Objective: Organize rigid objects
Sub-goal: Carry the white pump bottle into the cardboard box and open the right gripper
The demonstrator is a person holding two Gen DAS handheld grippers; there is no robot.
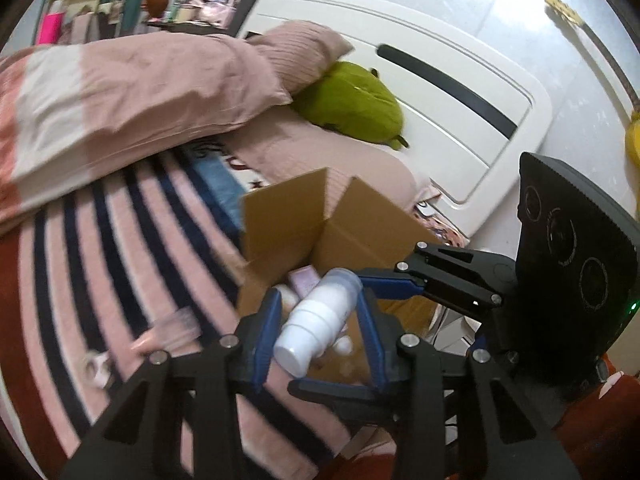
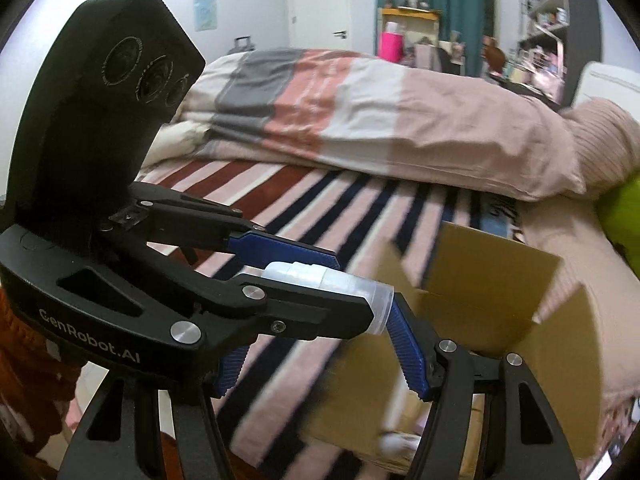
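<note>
My left gripper (image 1: 318, 312) is shut on a white plastic bottle (image 1: 316, 320) with a clear cap, held tilted just above the open cardboard box (image 1: 288, 220) on the bed. The box holds a pale purple item (image 1: 305, 280) and other small white containers. In the right wrist view the left gripper (image 2: 356, 280) holds the same bottle (image 2: 340, 284) in front of the box (image 2: 492, 280). My right gripper (image 2: 316, 360) is open and empty, just below the left one; it also shows at the right in the left wrist view (image 1: 384, 288).
A striped blanket (image 1: 120, 240) covers the bed. A small clear jar (image 1: 176, 328) and a white ring-shaped item (image 1: 96, 368) lie on it left of the box. A pink duvet (image 1: 120, 100), a green plush (image 1: 352, 100) and a white headboard (image 1: 460, 80) lie beyond.
</note>
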